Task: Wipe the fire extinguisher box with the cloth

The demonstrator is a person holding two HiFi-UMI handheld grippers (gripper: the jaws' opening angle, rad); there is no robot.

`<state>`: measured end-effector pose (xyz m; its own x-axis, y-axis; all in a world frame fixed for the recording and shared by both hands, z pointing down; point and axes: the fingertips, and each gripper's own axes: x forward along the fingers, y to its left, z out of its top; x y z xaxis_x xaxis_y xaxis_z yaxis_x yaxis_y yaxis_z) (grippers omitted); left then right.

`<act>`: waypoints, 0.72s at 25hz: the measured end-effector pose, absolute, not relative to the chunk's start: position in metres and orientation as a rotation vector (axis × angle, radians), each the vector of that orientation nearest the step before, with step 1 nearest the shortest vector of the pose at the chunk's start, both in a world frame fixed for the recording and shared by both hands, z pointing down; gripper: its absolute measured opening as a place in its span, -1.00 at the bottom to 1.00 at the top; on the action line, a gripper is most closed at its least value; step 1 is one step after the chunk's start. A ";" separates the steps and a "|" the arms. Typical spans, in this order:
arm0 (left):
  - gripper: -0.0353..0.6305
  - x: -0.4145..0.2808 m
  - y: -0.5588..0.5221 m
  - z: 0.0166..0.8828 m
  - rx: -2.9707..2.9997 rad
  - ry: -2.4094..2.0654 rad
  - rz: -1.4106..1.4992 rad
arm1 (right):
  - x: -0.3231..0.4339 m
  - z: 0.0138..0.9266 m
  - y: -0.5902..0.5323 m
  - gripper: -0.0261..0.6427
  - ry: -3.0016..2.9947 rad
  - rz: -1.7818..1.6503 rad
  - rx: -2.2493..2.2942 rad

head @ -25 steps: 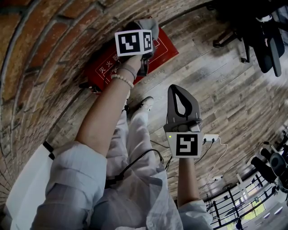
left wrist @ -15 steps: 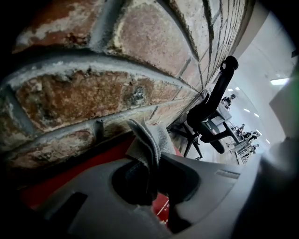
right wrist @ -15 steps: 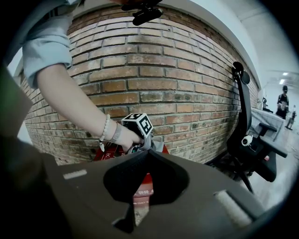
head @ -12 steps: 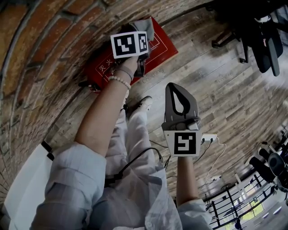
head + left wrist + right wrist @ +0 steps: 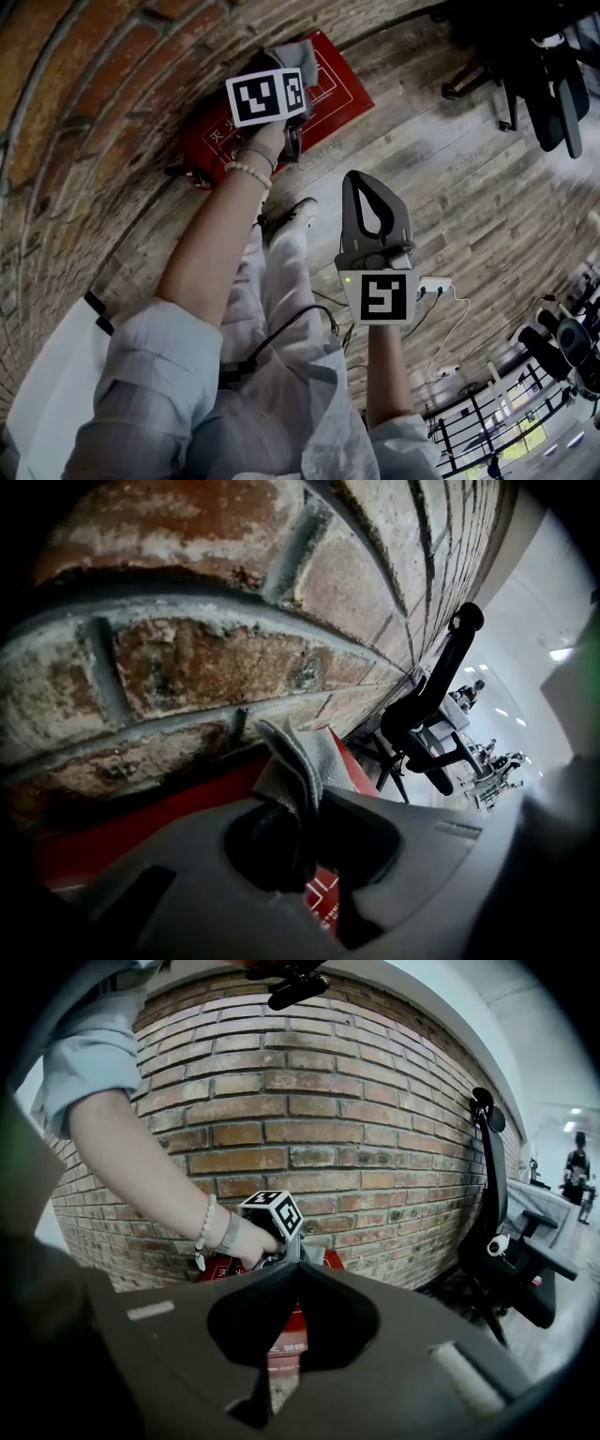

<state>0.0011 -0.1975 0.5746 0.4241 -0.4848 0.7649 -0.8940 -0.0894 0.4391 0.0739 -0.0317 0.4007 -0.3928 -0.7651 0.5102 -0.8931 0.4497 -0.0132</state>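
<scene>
Two grippers in use, one in each of our hands. We note the left gripper (image 5: 296, 77) reaching forward and down to the fire extinguisher box (image 5: 336, 92), a red box with white lettering that sits on the wooden floor (image 5: 469, 187) right against the foot of the brick wall (image 5: 75, 84). Its jaws are clamped on the cloth (image 5: 302, 54), grey and folded. In the left gripper view the cloth (image 5: 309, 759) rises out of the pinch of the left gripper (image 5: 305, 810) as a bunched wad, and its free end lies at the box's edge, where the red face (image 5: 103, 841) meets the brick (image 5: 187, 649). A beaded bracelet (image 5: 250, 170) sits on that wrist.

We hold the right gripper (image 5: 363, 180) back from the box, above the floor and near our legs. Its jaws are closed tip to tip, with nothing between them. In the right gripper view the tips of the right gripper (image 5: 298, 1266) meet in front of the box (image 5: 333, 1260), with the left gripper's marker cube (image 5: 274, 1213) just above.

Also noted: an office chair (image 5: 497, 1222) to the right along the wall, and a white power strip (image 5: 436, 286) on the floor.
</scene>
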 end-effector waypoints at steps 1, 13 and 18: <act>-0.86 -0.001 -0.197 0.574 1.727 -1.206 0.539 | 0.073 0.400 -0.031 -0.90 -2.274 0.394 1.394; -0.86 -0.020 -0.182 0.573 1.697 -1.228 0.531 | 0.062 0.398 -0.026 -0.90 -2.276 0.395 1.390; -0.86 -0.029 -0.176 0.574 1.679 -1.240 0.530 | 0.057 0.398 -0.021 -0.90 -2.277 0.385 1.366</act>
<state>-0.0289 -0.1761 0.5735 0.3921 -0.4904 0.7784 -0.9015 -0.0364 0.4312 0.0570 -0.0214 0.3978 -0.4054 -0.7558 0.5142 -0.8829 0.4695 -0.0059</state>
